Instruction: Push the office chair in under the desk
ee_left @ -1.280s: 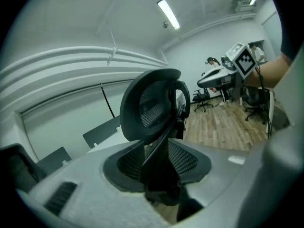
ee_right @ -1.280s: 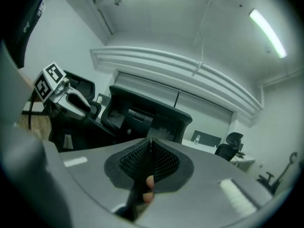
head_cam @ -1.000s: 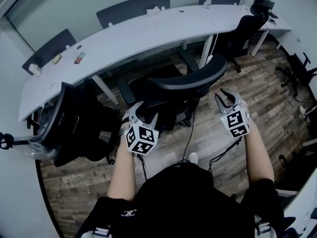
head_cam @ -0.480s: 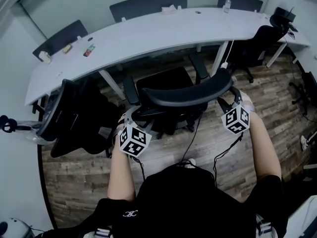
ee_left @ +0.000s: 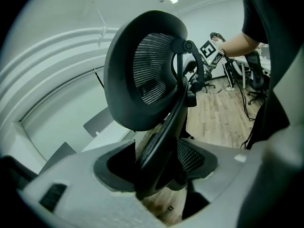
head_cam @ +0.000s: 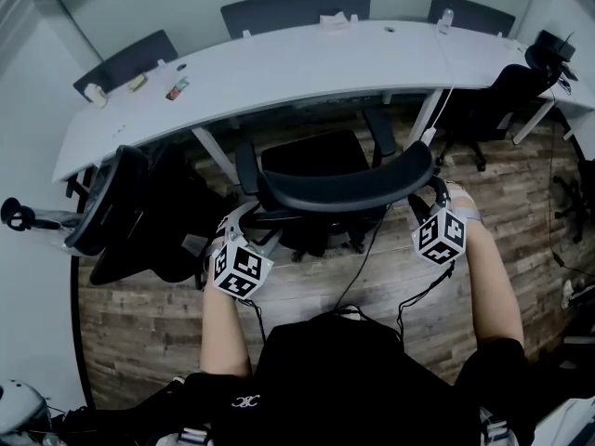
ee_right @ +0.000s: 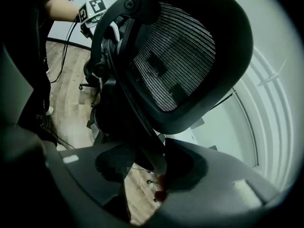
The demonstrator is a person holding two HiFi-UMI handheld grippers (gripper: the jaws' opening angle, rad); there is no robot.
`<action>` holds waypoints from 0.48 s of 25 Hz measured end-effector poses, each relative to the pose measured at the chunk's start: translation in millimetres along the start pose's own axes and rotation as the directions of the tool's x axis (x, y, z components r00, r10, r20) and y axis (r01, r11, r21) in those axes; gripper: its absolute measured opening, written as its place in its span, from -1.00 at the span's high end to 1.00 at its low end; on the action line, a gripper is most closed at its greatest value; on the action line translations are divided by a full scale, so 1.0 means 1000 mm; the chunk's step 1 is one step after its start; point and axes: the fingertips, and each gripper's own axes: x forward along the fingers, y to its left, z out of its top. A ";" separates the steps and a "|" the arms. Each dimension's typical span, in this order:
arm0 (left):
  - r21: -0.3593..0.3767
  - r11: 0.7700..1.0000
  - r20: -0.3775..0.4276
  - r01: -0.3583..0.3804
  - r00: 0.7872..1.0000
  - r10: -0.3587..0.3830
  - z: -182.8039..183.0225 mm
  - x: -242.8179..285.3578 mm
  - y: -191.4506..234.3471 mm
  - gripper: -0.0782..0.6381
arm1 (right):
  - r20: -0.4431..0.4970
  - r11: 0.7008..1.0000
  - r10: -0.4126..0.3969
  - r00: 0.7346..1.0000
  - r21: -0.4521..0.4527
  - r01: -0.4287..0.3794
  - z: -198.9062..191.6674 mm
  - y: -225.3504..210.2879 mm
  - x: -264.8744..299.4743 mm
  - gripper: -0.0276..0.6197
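Black office chair (head_cam: 344,186), white desk (head_cam: 279,72), shirt logo (head_cam: 244,400) likely unreadable

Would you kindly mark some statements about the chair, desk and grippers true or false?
1. The office chair faces the desk. True.
2. Its seat is fully under the desk. False: most of the seat shows short of the desk's edge.
3. Each gripper has the backrest edge between its jaws. True for the left gripper and the right gripper; the left jaws have just been opening, the right closing.
4. The desk is bare. False: small items lie near its left end.
5. Another black chair stands left of it. True.
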 end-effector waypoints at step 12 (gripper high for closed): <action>-0.010 1.000 -0.008 -0.027 1.000 0.026 0.015 0.045 0.024 -0.03 | -0.021 1.000 -0.027 0.999 -0.009 0.027 -0.014 -0.037 0.036 0.46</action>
